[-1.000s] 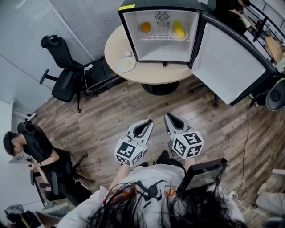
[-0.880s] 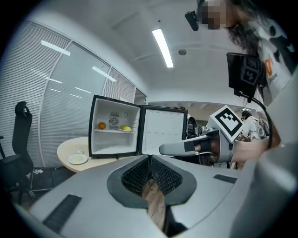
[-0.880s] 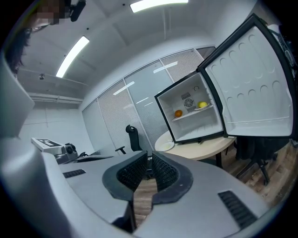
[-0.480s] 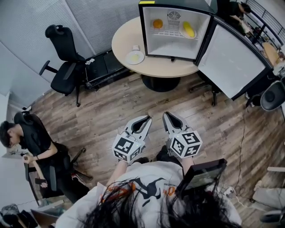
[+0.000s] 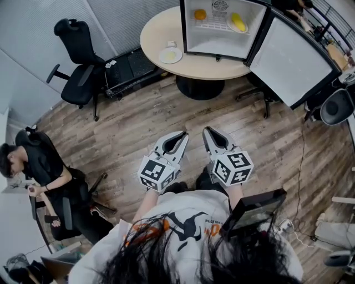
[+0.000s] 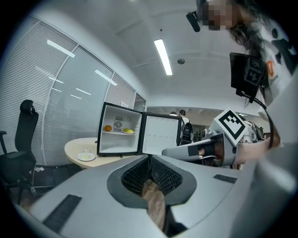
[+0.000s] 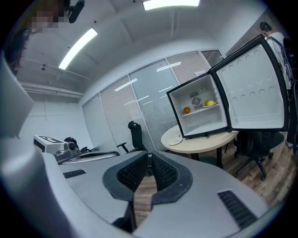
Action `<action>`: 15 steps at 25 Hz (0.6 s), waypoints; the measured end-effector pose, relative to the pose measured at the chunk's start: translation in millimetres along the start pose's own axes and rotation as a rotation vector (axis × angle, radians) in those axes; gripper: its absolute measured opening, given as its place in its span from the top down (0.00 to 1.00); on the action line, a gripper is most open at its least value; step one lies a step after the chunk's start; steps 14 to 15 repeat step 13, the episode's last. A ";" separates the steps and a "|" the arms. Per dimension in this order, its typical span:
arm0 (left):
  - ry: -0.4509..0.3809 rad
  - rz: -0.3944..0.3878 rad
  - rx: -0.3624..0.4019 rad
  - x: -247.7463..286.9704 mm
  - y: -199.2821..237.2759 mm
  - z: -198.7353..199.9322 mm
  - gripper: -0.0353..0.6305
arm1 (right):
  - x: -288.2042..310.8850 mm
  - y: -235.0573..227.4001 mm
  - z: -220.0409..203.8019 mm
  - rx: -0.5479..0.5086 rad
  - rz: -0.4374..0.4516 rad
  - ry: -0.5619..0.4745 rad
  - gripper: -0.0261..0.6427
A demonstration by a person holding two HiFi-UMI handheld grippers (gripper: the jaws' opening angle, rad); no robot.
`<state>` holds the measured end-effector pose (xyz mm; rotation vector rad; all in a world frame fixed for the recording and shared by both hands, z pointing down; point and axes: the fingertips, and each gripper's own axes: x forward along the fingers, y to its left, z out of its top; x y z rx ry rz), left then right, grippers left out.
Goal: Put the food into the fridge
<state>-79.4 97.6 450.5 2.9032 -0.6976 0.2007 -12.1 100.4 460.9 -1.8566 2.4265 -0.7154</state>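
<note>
Left grey gripper (image 5: 182,135) and right grey gripper (image 5: 206,131): jaws pressed together, holding nothing. Black mini fridge (image 5: 217,44) open on round beige table (image 5: 156,31); orange fruit (image 5: 200,14) inside.

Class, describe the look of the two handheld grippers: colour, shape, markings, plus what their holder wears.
The left gripper and right gripper are grey, tapering to pointed jaws lined with black ribbed pads. Each carries a white cube printed with black square markers. The person wears a white shirt with black and orange print.
</note>
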 end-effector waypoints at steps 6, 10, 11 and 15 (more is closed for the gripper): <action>-0.009 -0.003 -0.003 -3.3 -1.0 2.6 0.92 | -2.0 3.4 -1.1 -0.015 -0.006 0.011 0.90; -0.025 0.005 0.003 1.4 -2.3 6.3 0.92 | -2.8 -0.8 2.4 -0.044 -0.004 0.011 0.90; -0.029 0.007 0.005 4.0 -2.4 6.9 0.92 | -2.6 -3.1 4.0 -0.056 -0.004 0.010 0.90; -0.037 0.012 0.009 9.4 -2.2 8.1 0.92 | -1.8 -7.8 7.9 -0.081 -0.005 0.008 0.90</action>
